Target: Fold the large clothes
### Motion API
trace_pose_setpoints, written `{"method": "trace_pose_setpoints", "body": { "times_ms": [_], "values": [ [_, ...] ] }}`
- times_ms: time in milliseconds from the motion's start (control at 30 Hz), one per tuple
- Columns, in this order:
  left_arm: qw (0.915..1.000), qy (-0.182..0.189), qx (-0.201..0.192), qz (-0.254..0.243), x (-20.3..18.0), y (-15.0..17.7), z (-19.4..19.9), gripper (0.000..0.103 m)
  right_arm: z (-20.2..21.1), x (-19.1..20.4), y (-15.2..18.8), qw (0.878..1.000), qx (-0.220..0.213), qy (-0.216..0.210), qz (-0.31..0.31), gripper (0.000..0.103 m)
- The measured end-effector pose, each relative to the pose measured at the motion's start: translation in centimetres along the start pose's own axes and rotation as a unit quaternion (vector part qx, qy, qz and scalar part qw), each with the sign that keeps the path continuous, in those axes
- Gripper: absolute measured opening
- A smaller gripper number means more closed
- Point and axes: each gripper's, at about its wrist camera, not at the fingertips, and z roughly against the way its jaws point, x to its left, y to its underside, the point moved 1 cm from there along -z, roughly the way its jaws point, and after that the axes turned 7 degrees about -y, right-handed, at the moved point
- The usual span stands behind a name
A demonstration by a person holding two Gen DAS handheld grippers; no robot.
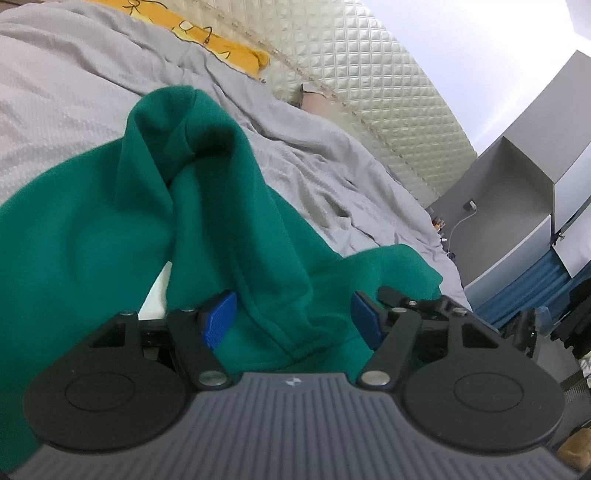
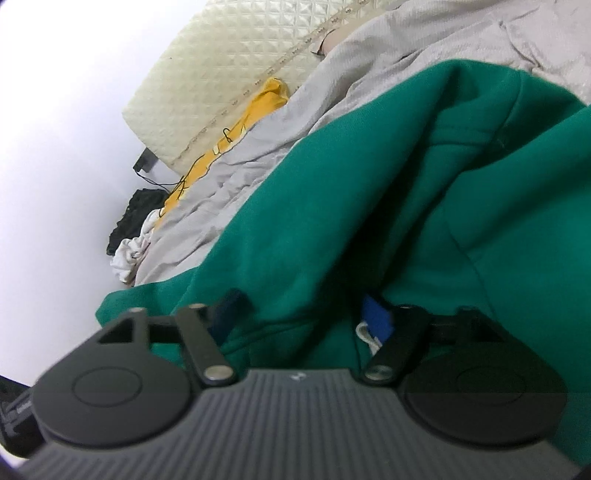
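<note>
A large green sweatshirt lies bunched on a grey bed sheet. In the left wrist view its hem runs between the blue pads of my left gripper, whose jaws stand wide apart around the cloth without pinching it. In the right wrist view the same green sweatshirt fills the frame. My right gripper is also open, its pads set wide with green cloth lying between them. A white drawstring end shows by the right pad.
A cream quilted headboard stands behind the bed. A yellow pillow lies at the head; it also shows in the right wrist view. A grey nightstand is at the right. Dark and white clothes are piled by the wall.
</note>
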Motion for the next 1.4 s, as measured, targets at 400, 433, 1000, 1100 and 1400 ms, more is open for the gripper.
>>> {"method": "trace_pose_setpoints", "body": {
  "times_ms": [400,433,1000,1100,1400],
  "values": [
    [0.9986,0.000,-0.053,-0.010,-0.6,-0.4,2.7,0.012,4.8,4.1,-0.8,0.996,-0.043,-0.050,0.059,0.015],
    [0.9982,0.011,-0.059,-0.005,-0.7,-0.5,3.3,0.012,6.0,4.9,-0.8,0.995,-0.054,-0.057,0.066,0.015],
    [0.9865,0.123,-0.106,0.020,0.0,2.3,17.1,0.002,19.9,10.9,5.8,0.984,-0.140,-0.080,0.082,0.014],
    [0.9917,0.090,-0.087,0.027,0.6,2.9,16.5,0.003,20.9,10.4,6.2,0.983,-0.163,-0.060,0.066,0.014],
    [0.9964,0.052,-0.054,0.039,1.4,3.4,13.9,0.064,19.6,5.7,5.8,0.991,-0.131,0.008,-0.030,0.016]
  ]
}}
